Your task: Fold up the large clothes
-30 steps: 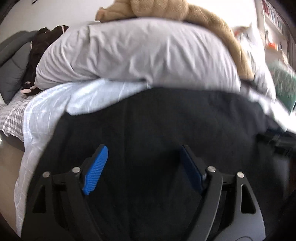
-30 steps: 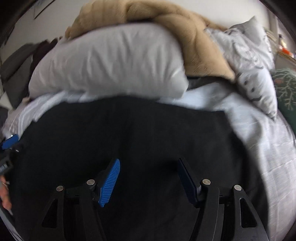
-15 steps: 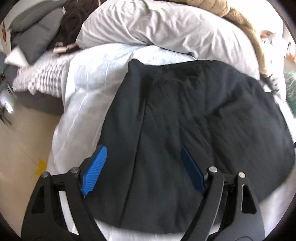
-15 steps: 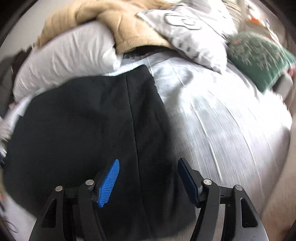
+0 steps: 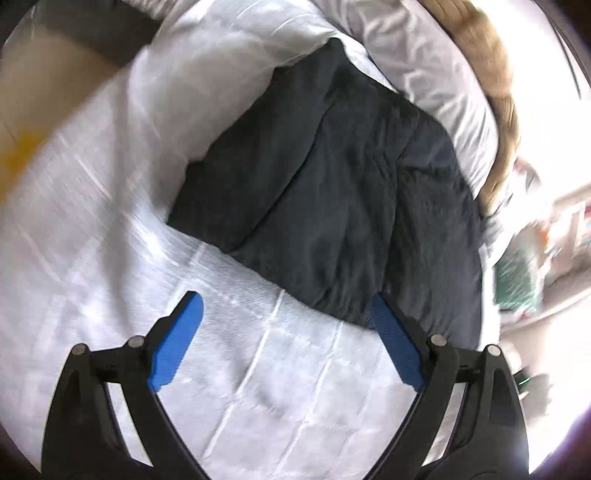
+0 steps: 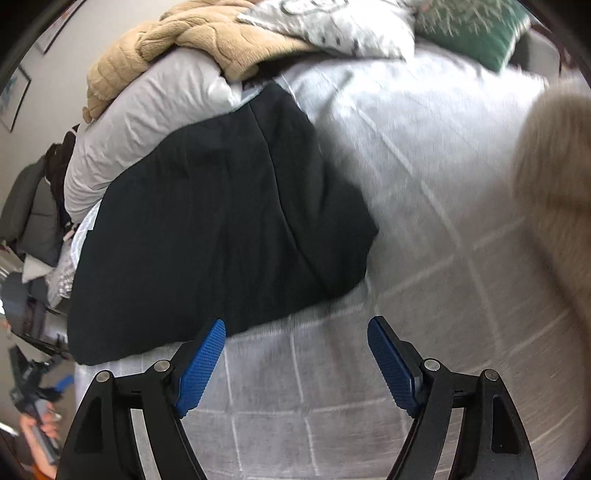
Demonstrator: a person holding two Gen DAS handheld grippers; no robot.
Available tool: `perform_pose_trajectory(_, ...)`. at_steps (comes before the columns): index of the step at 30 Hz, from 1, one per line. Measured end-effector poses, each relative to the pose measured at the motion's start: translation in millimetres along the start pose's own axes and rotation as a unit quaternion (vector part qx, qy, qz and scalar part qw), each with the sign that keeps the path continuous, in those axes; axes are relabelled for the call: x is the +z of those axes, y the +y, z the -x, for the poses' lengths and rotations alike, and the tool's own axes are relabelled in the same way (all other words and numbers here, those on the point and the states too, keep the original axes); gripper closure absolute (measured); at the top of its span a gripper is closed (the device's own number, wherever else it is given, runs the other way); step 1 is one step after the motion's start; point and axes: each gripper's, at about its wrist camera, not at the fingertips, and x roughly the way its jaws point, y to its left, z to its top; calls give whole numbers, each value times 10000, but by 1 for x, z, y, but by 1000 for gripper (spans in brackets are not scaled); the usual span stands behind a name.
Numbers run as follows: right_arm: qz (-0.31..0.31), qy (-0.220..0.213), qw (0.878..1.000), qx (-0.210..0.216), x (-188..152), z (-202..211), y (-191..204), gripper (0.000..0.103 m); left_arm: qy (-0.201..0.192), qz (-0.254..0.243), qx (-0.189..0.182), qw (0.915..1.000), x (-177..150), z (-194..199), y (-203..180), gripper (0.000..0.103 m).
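A large black garment [image 5: 332, 192] lies spread on the white quilted bed cover [image 5: 258, 369]; it also shows in the right wrist view [image 6: 221, 221]. My left gripper [image 5: 286, 306] is open and empty, above the bare quilt just short of the garment's near edge. My right gripper [image 6: 295, 326] is open and empty, over the quilt [image 6: 424, 221] at the garment's near right corner. The left gripper [image 6: 37, 391], held in a hand, appears small at the lower left of the right wrist view.
A grey-white pillow [image 6: 147, 122] with a tan blanket [image 6: 207, 37] on it lies behind the garment. A patterned pillow [image 6: 332, 22] and a green cushion [image 6: 476, 26] sit at the far right. A beige furry thing [image 6: 554, 184] intrudes at right. Floor [image 5: 44, 92] lies left of the bed.
Both grippers have pulled back from over the garment toward me, so its near edge and bare quilt are now between the fingers. Both stay open.
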Motion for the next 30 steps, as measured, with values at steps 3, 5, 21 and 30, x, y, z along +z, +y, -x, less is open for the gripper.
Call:
perform_pose_trajectory(3, -251, 62, 9994, 243, -1, -16, -3, 22, -119, 448, -279, 9985, 3, -21, 14, 18)
perform_pose_trajectory(5, -516, 98, 9979, 388, 2, -30, -5, 22, -240, 604, -389, 9971, 8, -35, 19, 25)
perform_pose_trajectory(21, -1223, -837, 9857, 799, 19, -39, 7, 71, -1626, 621, -141, 9846, 10, -24, -11, 73)
perform_pose_trajectory(30, -1012, -665, 9890, 844, -13, 49, 17, 73, -1311, 351, -193, 9906, -30, 60, -9, 74)
